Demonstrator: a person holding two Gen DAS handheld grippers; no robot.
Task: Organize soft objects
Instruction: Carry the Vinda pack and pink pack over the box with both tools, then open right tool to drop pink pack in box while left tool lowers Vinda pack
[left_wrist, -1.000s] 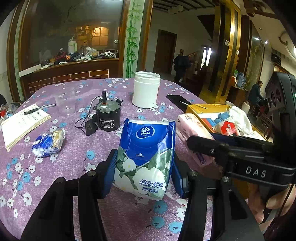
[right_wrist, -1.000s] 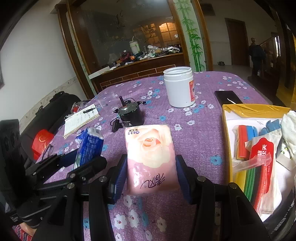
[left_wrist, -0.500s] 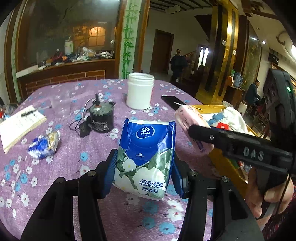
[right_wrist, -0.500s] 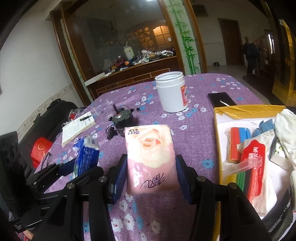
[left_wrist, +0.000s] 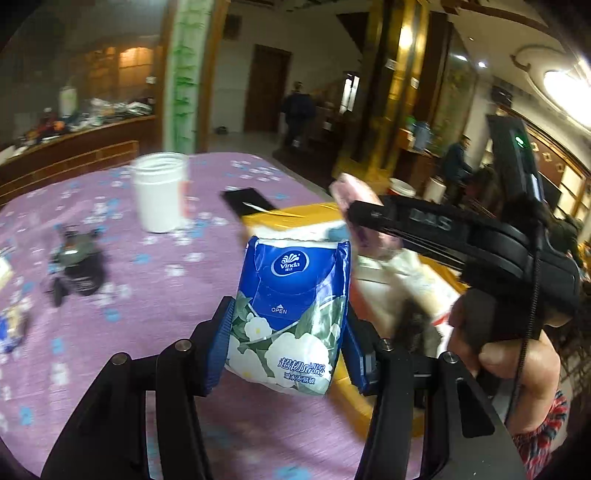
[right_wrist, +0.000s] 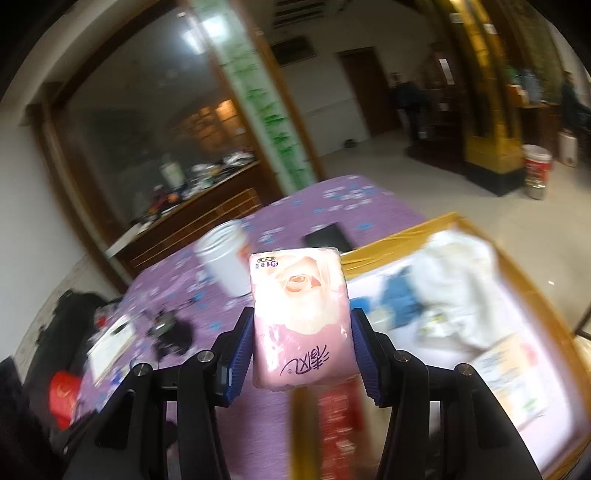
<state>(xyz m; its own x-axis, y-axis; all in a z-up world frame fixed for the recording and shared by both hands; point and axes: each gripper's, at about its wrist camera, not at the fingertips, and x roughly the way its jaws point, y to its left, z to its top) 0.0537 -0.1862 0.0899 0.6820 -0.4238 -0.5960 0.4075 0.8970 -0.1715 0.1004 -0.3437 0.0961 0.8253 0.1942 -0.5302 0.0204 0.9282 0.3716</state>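
Taking the yellow box (left_wrist: 295, 216) as the landmark: to its left, on the purple flowered tablecloth (left_wrist: 155, 295), sat a small dark motor (left_wrist: 79, 264), and nearer the box a white plastic jar (left_wrist: 159, 192) and a flat black phone (left_wrist: 246, 201), the phone just beside the box's far corner.

The left gripper (left_wrist: 286, 345) was clamped on a blue tissue pack (left_wrist: 291, 314), blue pads pressing both its long sides. The pack stood upright, long axis running away from the camera, held over the tablecloth at the box's near left edge, so the box lay ahead and to its right.

The right gripper (right_wrist: 301, 350) was clamped the same way on a pink tissue pack (right_wrist: 301, 317), also upright along the fingers. This pack hung over the box's left rim (right_wrist: 402, 236), with a white cloth (right_wrist: 454, 280), something blue and other packets inside the box to its right. It looked the nearer of the two to a drop, needing only a lowering; the blue pack would need carrying rightward first.

Both views were motion-blurred. Behind the box stretched a large hall with a tiled floor, a wooden counter left of a bamboo-painted pillar, and people standing far off.
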